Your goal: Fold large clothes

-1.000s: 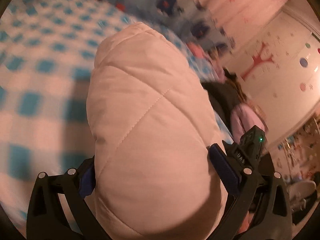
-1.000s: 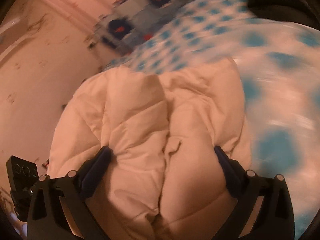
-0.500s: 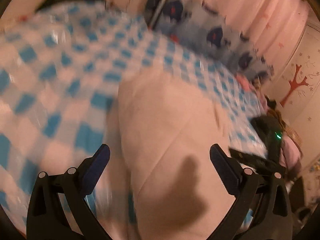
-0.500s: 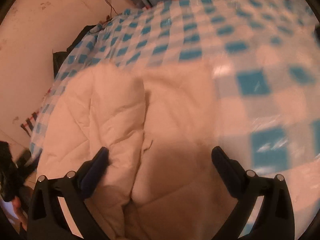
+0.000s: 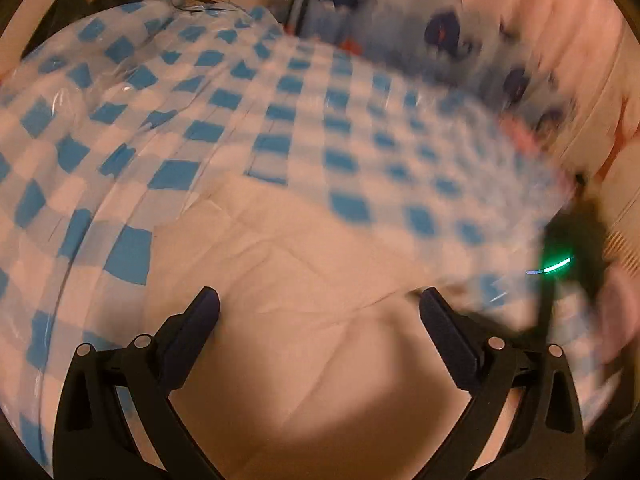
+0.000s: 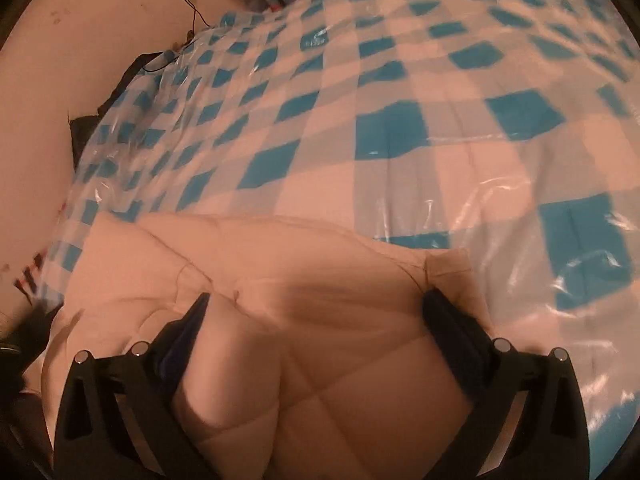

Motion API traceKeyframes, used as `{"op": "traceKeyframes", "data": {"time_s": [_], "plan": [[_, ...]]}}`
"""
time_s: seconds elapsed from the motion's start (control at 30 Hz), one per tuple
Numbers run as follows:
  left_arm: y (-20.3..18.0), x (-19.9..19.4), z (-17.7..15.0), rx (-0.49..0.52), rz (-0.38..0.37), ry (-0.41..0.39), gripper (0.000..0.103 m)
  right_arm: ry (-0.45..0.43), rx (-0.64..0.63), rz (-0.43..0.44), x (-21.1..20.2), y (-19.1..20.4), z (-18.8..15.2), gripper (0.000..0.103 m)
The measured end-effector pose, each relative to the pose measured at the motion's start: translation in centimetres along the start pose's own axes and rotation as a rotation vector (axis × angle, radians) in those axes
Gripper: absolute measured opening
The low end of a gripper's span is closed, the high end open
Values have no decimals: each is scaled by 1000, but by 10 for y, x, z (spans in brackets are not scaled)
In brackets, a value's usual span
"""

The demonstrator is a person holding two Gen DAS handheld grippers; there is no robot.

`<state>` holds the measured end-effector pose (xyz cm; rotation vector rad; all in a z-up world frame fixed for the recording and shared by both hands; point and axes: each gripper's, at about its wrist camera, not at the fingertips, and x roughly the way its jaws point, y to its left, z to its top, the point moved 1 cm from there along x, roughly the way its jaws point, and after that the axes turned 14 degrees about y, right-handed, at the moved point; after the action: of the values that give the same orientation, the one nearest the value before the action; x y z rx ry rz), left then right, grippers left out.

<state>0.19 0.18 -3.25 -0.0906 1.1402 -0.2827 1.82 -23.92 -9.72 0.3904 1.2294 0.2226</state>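
A cream quilted coat (image 6: 304, 320) is being shown lying on a bed, spread over a blue-and-white checked sheet (image 6: 360, 92) that is being covered by a clear, glossy plastic film (image 6: 576, 276). In the right wrist view the coat is being seen at the near left of the bed, its far edge running across the middle of the frame and 1 corner poking out just past the right finger. Stitched diamond seams are being picked out across the padding.

The right gripper (image 6: 316, 308) is being held over the coat with its 2 jaws spread wide; the padding is bulging up between them, but nothing is being pinched. The left gripper (image 5: 320, 304) is likewise being held with its 2 jaws spread wide over the coat (image 5: 320, 340), and no fabric is being clamped. Whether the fingertips are touching the cloth cannot be told.

The left wrist view is being smeared by blur on its right side. A green light (image 5: 556, 266) is being streaked there on a dark device. Beyond the far edge of the bed, a pale fabric with dark blue patches (image 5: 400, 20) is being seen. A bare wall (image 6: 80, 40) with a socket and a dangling cable is being shown at far left in the right wrist view.
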Motion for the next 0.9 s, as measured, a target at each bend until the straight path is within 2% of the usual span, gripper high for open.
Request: {"op": "traceKeyframes", "data": {"time_s": [0.03,0.17,0.2,0.3,0.4,0.47,0.5,0.53,0.6,0.63,0.73,0.83,0.9], "plan": [[-5,10,-4,44,40,-3,96,-3,-1,-17,-2,2,-2,97],[9,3,-4,24,-56,10,96,72,0,22,-8,-3,7,97],[11,-2,-5,31,-56,13,96,76,-15,27,-20,2,8,97],[13,-39,-19,51,-50,-16,96,11,-131,47,-72,25,-7,97],[16,-71,-50,45,-18,-49,96,-29,-213,60,-111,48,-41,97],[19,-76,-68,22,9,-71,96,0,-236,35,-107,56,-66,97],[20,-75,-73,14,13,-68,96,37,-241,-28,-88,57,-79,97],[22,-67,-82,-2,17,-46,96,52,-225,-37,-72,54,-86,97],[20,-47,-93,14,30,-25,96,26,-168,36,-46,35,-96,98],[20,-40,-97,27,45,-41,97,15,-155,54,-42,30,-99,98],[24,-37,-98,31,34,-45,97,19,-146,26,-45,34,-101,97],[27,-39,-98,70,12,-53,97,67,-94,58,-57,29,-102,97],[29,-45,-98,71,13,-49,97,13,-81,47,-80,33,-113,97]]}}
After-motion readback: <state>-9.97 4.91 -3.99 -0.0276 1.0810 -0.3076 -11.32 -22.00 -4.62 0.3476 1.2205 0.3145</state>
